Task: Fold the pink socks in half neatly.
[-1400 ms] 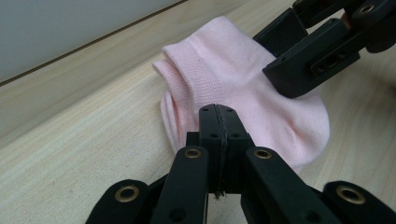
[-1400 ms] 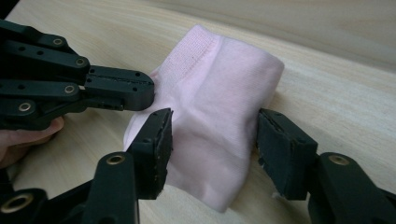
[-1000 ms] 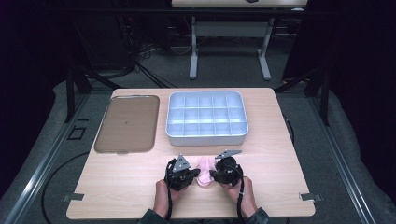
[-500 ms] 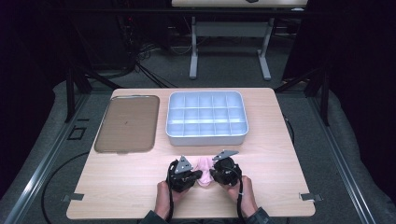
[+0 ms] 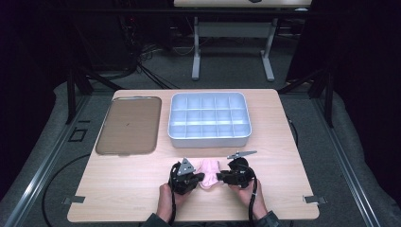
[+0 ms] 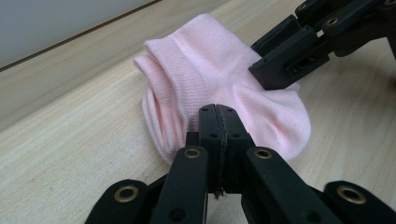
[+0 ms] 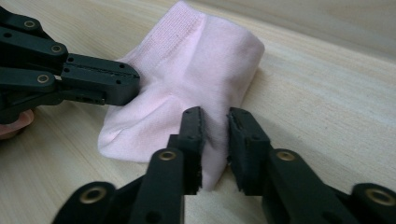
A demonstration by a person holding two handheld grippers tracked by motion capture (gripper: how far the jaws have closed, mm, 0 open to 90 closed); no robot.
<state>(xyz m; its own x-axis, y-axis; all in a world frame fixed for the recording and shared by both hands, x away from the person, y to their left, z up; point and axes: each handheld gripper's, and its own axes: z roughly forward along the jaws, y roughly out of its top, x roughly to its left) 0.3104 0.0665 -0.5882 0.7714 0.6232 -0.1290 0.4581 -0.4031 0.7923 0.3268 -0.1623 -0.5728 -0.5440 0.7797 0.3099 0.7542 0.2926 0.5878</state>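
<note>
**Thin pinch on one side, loose bite on the other**

I have a pink sock (image 5: 208, 168) lying folded on the table (image 5: 118, 189), near my edge of it, between my two tongs. My left tongs (image 6: 218, 122) are pressed fully together on the near edge of the sock, and only a thin fold of knit sits between the tips. My right tongs (image 7: 214, 122) stand a little apart with a ridge of the fabric bunched in the gap; from the right gripper view I judge they straddle the cloth but do not clamp it yet.

The weak point, as I see it, is that left pinch. It holds so little fabric that a pull could strip the knit out from between the tips, and the fold would fall open on the table. If I lift or stretch before my right tongs bite down, the sock will hang from one side only and twist, and the ribbed cuff (image 6: 166, 60) at the far end may flop loose.

Both tongs also sit low against the wood, so closing carelessly could scrape the table rather than gather cloth.

The grey compartment tray (image 5: 209, 120) and the brown lid (image 5: 127, 125) lie well apart, farther up the table, out of harm's way.
</note>
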